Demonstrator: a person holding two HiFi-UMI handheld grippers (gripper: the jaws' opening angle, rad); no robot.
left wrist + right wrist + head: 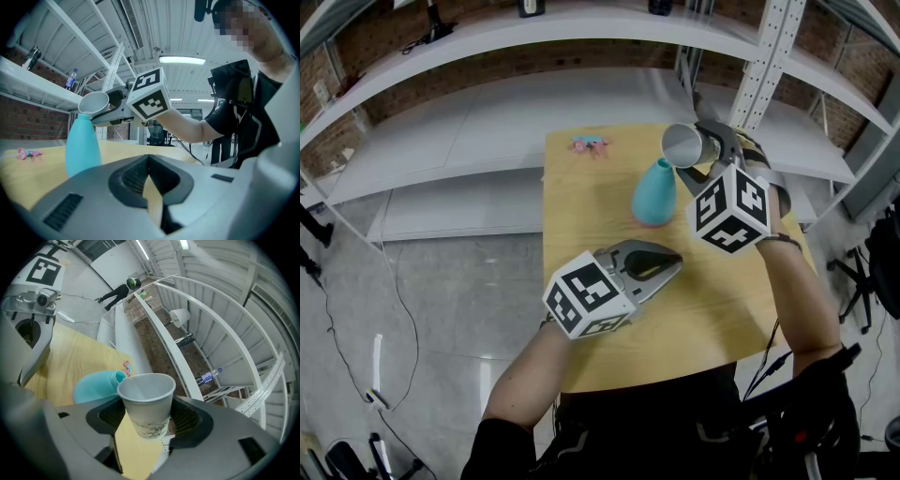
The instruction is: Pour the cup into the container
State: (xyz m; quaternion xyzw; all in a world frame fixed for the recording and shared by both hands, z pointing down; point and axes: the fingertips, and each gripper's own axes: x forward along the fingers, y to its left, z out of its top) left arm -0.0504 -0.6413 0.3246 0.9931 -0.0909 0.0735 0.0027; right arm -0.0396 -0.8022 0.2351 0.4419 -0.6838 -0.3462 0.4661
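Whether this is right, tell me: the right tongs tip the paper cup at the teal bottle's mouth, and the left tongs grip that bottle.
The left tongs grip nothing: the left gripper view shows them shut, apart from the teal bottle. The right tongs do tip the paper cup at its mouth.

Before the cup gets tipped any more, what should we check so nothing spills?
1. Grip on the cup: ok. The right gripper has its jaws clamped on the sides of the paper cup.
2. Cup over the opening: ok, as far as I can tell. In the left gripper view its rim sits just above the narrow mouth of the teal bottle.
3. Bottle upright: ok. It stands on the table.
4. Bottle steadied: not ok. The left gripper is shut, empty and apart from it.
5. Anything in the cup: cannot tell. The inside that shows looks bare.
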